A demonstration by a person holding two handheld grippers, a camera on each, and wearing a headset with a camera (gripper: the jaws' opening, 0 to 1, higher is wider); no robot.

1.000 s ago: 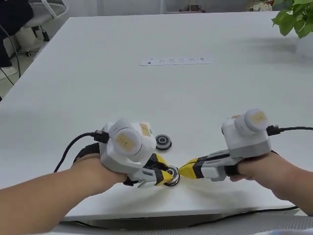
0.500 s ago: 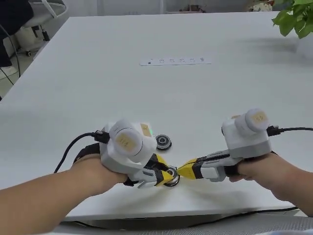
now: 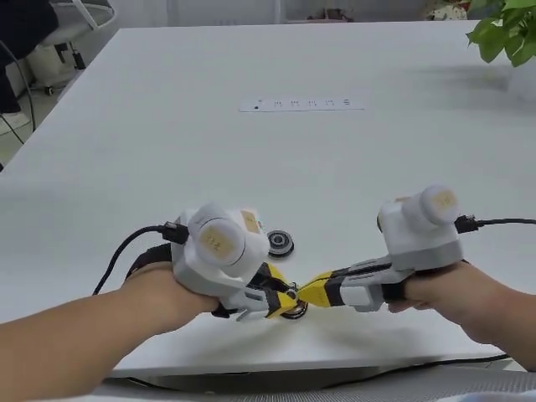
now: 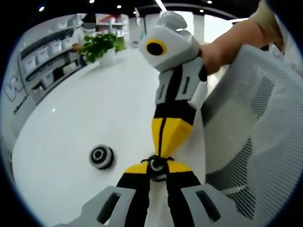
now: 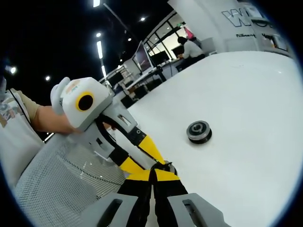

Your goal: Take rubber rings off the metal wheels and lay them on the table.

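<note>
**Held wheel** (image 3: 294, 306): a small metal wheel that is sitting at the near edge of the white tabletop (image 3: 251, 159), between the two claws.

**Left claw** (image 3: 285, 302): it is reaching the held wheel from the left and pinching it. The left gripper view is showing one yellow tip on each side of the wheel.

**Right claw** (image 3: 309, 293): it is meeting the held wheel from the right. Its jaws are pressed together into one yellow point, and that point is touching the wheel's rim. Whether any rubber is caught between them cannot be told.

**Loose wheel** (image 3: 279, 243): it is lying flat on the tabletop just behind the held wheel, slightly to the left and apart from both claws. A black rubber ring (image 5: 199, 140) is wrapping its rim.

**Left hand** (image 3: 159, 295) and **right hand** (image 3: 440, 295): each is gripping a white gripper body, one to either side of the held wheel. A black cable (image 3: 126, 249) is trailing from the left body away from the held wheel.

**Power strip** (image 3: 301, 104): it is lying flat on the tabletop, well behind the held wheel.

**Plant** (image 3: 507, 29): its green leaves are standing far behind the held wheel and to the right.

**Mesh chair back** (image 4: 251, 118): it is standing on the near side of the held wheel, off the tabletop's edge.
</note>
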